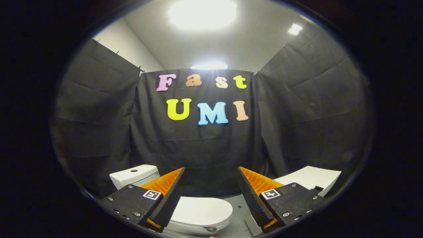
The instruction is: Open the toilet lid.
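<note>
A white toilet stands low on the floor, below and between my fingers. Its lid (201, 210) lies flat and closed over the bowl, and its white tank (134, 175) with a round button on top rises behind my left finger. My gripper (210, 173) is open, fingers spread wide, held well above the lid and touching nothing. The left finger (165, 198) covers part of the lid's left side and the tank's lower right.
A white flat-topped unit (312, 178) stands to the right, partly behind my right finger. Black cloth walls close in the booth on three sides. A strip of grey floor (238, 215) lies between the toilet and the white unit.
</note>
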Tool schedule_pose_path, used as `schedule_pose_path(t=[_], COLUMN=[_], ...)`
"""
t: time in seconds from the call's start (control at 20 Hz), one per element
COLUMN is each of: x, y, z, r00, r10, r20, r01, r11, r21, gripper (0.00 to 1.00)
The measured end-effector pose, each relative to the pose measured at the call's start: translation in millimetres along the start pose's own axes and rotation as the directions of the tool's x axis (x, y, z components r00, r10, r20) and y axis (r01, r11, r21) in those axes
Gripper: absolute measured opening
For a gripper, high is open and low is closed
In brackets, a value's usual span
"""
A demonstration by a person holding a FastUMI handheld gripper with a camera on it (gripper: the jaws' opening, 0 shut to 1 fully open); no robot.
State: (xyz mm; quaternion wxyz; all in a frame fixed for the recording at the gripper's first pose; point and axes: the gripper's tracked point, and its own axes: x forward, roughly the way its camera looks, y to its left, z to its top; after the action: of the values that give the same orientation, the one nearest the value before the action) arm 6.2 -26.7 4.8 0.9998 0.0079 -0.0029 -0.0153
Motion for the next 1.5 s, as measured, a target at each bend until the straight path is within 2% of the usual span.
schedule_pose_path(t=[0.35, 0.5, 0.75, 1.05, 1.2, 1.4, 1.5], x=[12, 18, 25, 37, 37, 37, 34], y=[-7, 9, 35, 66, 68, 68, 65], z=[-26, -73, -159, -253, -297, -344, -359], r00=[1.0, 1.0, 0.991, 0.944, 0.915, 0.882, 0.873], r10=[-0.003, 0.025, 0.063, 0.166, 0.175, 0.172, 0.181], r20=[0.026, 0.001, -0.115, -0.286, -0.363, -0.44, -0.453], r01=[0.002, -0.025, -0.045, -0.084, -0.027, 0.046, 0.079], r11=[0.998, 0.993, 0.987, 0.956, 0.925, 0.895, 0.864], r21=[0.055, 0.117, 0.154, 0.281, 0.379, 0.443, 0.497], gripper=[0.94, 0.94, 0.95, 0.96, 0.96, 0.96, 0.96])
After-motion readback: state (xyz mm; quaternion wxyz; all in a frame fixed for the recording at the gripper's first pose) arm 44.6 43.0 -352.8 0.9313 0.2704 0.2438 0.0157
